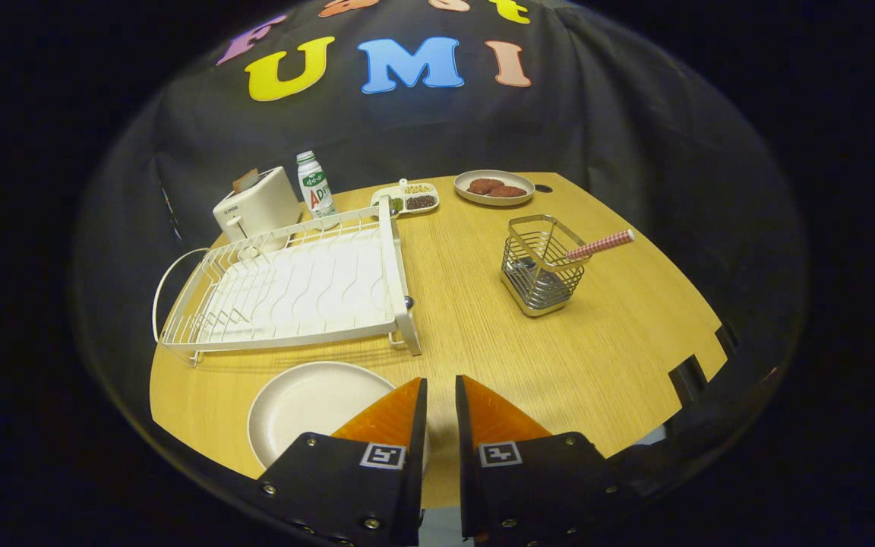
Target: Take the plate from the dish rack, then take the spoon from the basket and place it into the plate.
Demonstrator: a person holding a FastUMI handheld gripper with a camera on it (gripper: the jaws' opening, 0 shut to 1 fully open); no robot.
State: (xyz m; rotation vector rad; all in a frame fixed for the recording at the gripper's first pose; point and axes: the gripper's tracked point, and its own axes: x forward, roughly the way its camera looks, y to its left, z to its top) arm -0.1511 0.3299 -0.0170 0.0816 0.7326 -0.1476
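A cream plate [308,406] lies flat on the wooden table [597,357], in front of the white dish rack [293,289], just left of my fingers and partly hidden by the left one. The rack holds nothing. Beyond my fingers to the right stands a wire basket [542,266] with a spoon in it; its red-and-white checked handle [602,245] sticks out to the right. My gripper [441,384] hovers above the near table edge, its fingers nearly together with only a narrow gap and nothing between them.
Behind the rack stand a white toaster [257,203] and a small bottle [314,184]. A divided snack tray [411,199] and a plate of brown patties [494,188] sit at the far side. Bare tabletop lies between rack and basket.
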